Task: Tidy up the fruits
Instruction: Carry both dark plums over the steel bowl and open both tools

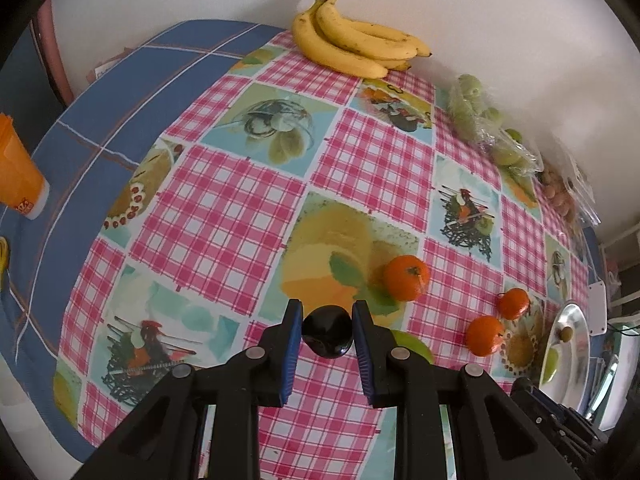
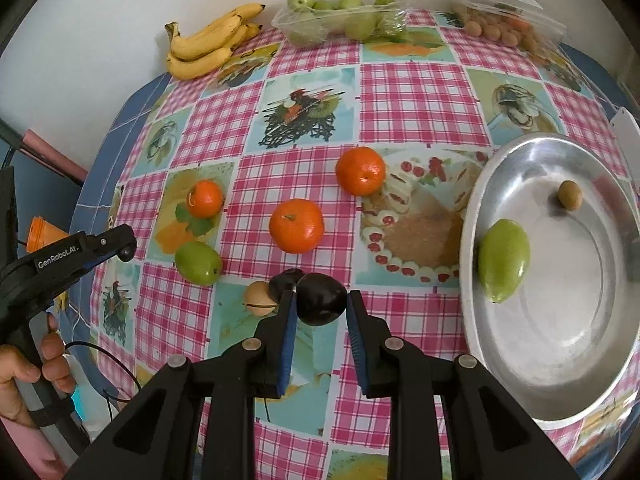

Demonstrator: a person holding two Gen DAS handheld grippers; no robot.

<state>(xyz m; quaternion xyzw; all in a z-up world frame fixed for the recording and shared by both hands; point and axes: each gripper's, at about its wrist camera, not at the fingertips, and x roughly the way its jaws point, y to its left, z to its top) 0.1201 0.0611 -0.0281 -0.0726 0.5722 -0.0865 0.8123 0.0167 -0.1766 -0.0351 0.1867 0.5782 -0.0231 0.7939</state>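
A: Biggest thing first: a pink checked tablecloth printed with fruit pictures [image 2: 400,92] covers nearly the whole table.

B: And on its right side sits a wide round silver metal dish [image 2: 560,340]. There's a green mango-shaped fruit [image 2: 504,266] against its left wall and a small brown round fruit [image 2: 570,195] farther back inside it.

A: Tools now. The right gripper [image 2: 321,296] is clenched on a dark purple plum-like fruit [image 2: 322,300], pinched between the blue pads, just left of the dish.

B: Same on the other side! The left gripper [image 1: 327,308] is clamped on a dark glossy round fruit [image 1: 327,334] of its own, over the cloth. From the right wrist view you see a person's hand [image 2: 24,368] wrapped round its handle.

A: Along the wall there's a bunch of yellow bananas [image 2: 208,46], then a clear plastic tray of green fruits [image 2: 340,20], then a clear pack of small brown fruits [image 2: 504,28].

B: Mid-cloth, three orange tangerines [image 2: 296,231], apart from one another.

A: A loose green oval fruit [image 2: 199,262] lies on the cloth, nearer the left gripper.

B: Smallest: a tan round fruit [image 2: 260,298] on the cloth, just beside the right gripper's left finger.
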